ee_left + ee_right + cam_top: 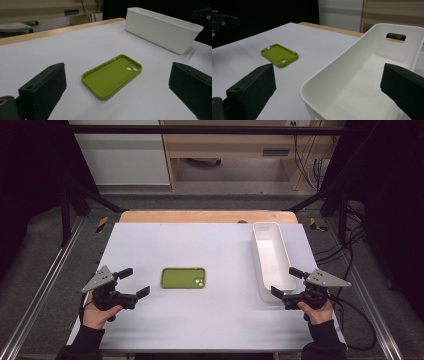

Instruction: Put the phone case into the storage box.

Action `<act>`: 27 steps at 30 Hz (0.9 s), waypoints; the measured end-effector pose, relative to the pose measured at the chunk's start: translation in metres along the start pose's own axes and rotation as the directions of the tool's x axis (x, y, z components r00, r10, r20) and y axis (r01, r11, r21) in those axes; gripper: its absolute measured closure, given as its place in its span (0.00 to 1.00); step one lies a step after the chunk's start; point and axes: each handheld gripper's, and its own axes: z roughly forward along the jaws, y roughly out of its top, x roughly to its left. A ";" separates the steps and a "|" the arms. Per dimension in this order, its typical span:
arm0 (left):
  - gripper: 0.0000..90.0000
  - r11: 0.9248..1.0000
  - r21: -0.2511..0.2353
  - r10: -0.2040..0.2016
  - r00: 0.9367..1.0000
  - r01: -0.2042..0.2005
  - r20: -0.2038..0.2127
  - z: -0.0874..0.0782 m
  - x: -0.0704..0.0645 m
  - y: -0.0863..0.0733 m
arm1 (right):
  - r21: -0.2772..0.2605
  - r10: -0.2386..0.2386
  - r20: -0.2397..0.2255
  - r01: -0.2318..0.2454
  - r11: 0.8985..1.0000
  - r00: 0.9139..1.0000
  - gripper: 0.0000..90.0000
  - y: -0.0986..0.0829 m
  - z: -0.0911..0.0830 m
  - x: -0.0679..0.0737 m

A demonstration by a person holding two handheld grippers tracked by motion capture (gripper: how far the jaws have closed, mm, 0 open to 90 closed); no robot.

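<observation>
The left gripper sits at about 8 o'clock on the white table, held in the person's left hand, its two black jaws spread wide with nothing between them. Just beyond its tips, toward 3 o'clock from it, lies the green phone case, flat on the table with its hollow side up and the camera cut-out at the end nearer the tray. In the left gripper view the green phone case lies between the two spread jaws, ahead of them and apart from both.

The right gripper is at about 4 o'clock on the table, held in the right hand, jaws likewise wide apart and empty. Its tips sit at the near end of the long white tray, which runs lengthwise toward 12 o'clock along the table's right side. In the right gripper view the near rim of the white tray lies between the jaws, its slotted handle at the far end.
</observation>
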 end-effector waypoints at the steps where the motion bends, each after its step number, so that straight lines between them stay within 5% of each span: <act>1: 0.01 1.000 0.000 0.000 1.000 0.000 0.000 0.000 0.000 0.000 | 0.000 0.000 0.000 0.000 1.000 1.000 0.00 0.000 0.000 0.000; 27: 0.01 0.999 0.032 -0.010 1.000 0.010 0.004 0.007 -0.004 0.007 | 0.002 -0.008 -0.003 0.008 1.000 1.000 0.00 0.000 -0.001 0.000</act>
